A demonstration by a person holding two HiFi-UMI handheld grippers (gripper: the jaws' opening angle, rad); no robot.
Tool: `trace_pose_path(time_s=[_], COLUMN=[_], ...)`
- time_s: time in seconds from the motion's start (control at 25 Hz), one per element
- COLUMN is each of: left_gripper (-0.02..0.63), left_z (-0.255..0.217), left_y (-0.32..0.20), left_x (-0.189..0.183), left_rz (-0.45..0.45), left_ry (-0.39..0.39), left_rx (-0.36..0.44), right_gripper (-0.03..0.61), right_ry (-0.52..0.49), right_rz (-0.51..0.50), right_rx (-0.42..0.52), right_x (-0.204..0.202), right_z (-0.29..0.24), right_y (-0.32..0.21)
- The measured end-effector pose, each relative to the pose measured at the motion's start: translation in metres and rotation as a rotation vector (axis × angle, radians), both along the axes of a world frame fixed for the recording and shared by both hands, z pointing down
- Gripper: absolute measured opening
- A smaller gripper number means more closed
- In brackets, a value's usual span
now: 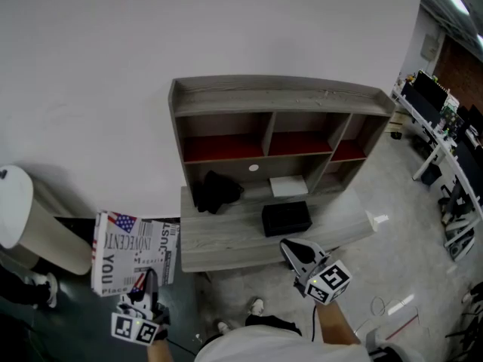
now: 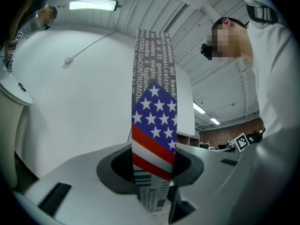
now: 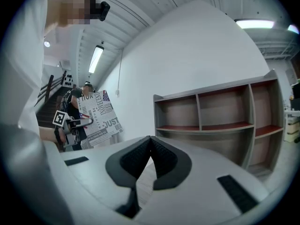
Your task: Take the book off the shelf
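The book (image 1: 136,253), with black-and-white newsprint covers and a stars-and-stripes patch, is off the grey shelf unit (image 1: 279,96) and held upright at the lower left. My left gripper (image 1: 143,292) is shut on its bottom edge. In the left gripper view the book's spine (image 2: 152,121) rises from between the pads of the left gripper (image 2: 152,172). My right gripper (image 1: 293,251) hangs in front of the shelf's desk board, shut and holding nothing; its jaws meet at the tip (image 3: 150,142). The right gripper view also shows the book (image 3: 101,116) to the left of the shelf unit (image 3: 220,121).
On the shelf's lower board lie a black box (image 1: 286,218), a black cloth (image 1: 215,191) and a white flat item (image 1: 287,185). A white cylinder (image 1: 30,225) stands at the far left. Desks with equipment (image 1: 445,127) line the right side.
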State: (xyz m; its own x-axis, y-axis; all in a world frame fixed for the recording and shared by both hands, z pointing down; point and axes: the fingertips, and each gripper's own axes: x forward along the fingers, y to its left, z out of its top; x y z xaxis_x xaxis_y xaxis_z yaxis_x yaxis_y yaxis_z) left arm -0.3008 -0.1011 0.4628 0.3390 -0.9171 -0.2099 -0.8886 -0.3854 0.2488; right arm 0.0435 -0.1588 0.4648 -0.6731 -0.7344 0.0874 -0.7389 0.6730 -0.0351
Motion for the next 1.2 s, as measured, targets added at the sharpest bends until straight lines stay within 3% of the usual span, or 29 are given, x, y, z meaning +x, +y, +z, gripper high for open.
trace_pose_path(time_s=[0.36,1.2], left_gripper=[0.155,0.155], left_z=[0.025,0.032], left_y=[0.009,0.008], left_x=[-0.009,-0.010], left_rz=[0.015,-0.003], left_ry=[0.026,0.042], left_rx=[-0.031,-0.034], right_gripper=[0.023,0.023], right_ry=[0.058,0.046], right_rz=[0.000,-0.012], right_rx=[-0.031,-0.024], right_x=[-0.011,-0.018], right_z=[0.027,0.027], right_y=[0.027,0.016])
